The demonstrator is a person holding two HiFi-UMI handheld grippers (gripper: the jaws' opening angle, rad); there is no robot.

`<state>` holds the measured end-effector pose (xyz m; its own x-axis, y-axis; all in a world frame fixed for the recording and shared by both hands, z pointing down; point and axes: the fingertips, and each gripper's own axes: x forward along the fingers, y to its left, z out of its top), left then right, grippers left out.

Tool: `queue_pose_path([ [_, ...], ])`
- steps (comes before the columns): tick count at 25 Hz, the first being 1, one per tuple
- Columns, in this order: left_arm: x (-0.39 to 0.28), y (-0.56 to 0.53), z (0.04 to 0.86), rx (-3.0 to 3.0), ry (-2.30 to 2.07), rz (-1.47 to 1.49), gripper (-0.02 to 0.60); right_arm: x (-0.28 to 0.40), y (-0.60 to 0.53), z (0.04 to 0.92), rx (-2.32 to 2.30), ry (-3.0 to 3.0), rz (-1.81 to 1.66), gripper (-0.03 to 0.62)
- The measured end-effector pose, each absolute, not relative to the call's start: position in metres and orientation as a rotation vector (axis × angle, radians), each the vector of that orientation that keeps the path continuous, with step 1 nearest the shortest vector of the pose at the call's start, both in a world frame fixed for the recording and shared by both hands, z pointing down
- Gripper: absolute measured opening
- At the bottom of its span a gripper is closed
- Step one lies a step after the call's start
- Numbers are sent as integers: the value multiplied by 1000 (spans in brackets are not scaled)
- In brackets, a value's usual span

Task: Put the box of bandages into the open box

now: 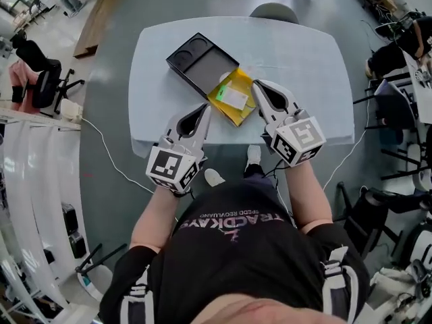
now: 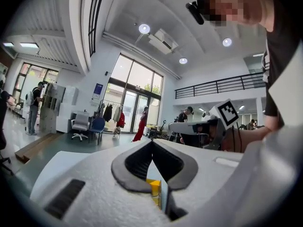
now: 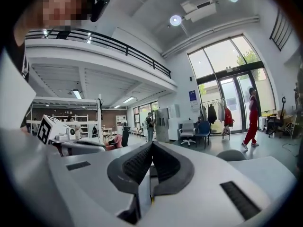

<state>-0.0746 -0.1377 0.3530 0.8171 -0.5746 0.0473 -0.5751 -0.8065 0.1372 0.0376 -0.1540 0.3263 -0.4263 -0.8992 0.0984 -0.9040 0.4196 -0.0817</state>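
Though both grippers hang close by the bandage box point(image 1: 233, 98), neither holds it. The left gripper point(image 1: 206, 108) has its jaws pressed tip to tip on nothing. The right gripper point(image 1: 256, 84) is clenched empty in the same way. In the left gripper view a sliver of yellow shows below the closed tips, under the jaws and not between them.

The bandage box is yellow with a green and white label. It lies on the table point(image 1: 304, 66), between the two sets of fingertips and just on the near right side of the open box point(image 1: 192, 59). It sits cornerwise to the person, and its long axis seems to run from near right to far left, though it is too small in the head view to be sure. Its far left edge meets the open box's near edge, so the tray lies beyond it, away from the person and a little to the left.

The left tips are at its near left side and the right tips at its far right side. Neither is plainly nearer. For a grasp, I judge that one pair of jaws must first open and then close across the short width.

By count there are one bandage box, one open box, two grippers and one table.
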Motion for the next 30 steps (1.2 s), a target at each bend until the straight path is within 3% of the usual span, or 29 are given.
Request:
queue_pose_path([
  [21,31,-79,360,2787,-1038,56,15,107,-83,342,1383,-2736,240,12],
  [30,38,-59,366,2714,-1199,46,15,112,-72,351,1212,-2802,254,12],
])
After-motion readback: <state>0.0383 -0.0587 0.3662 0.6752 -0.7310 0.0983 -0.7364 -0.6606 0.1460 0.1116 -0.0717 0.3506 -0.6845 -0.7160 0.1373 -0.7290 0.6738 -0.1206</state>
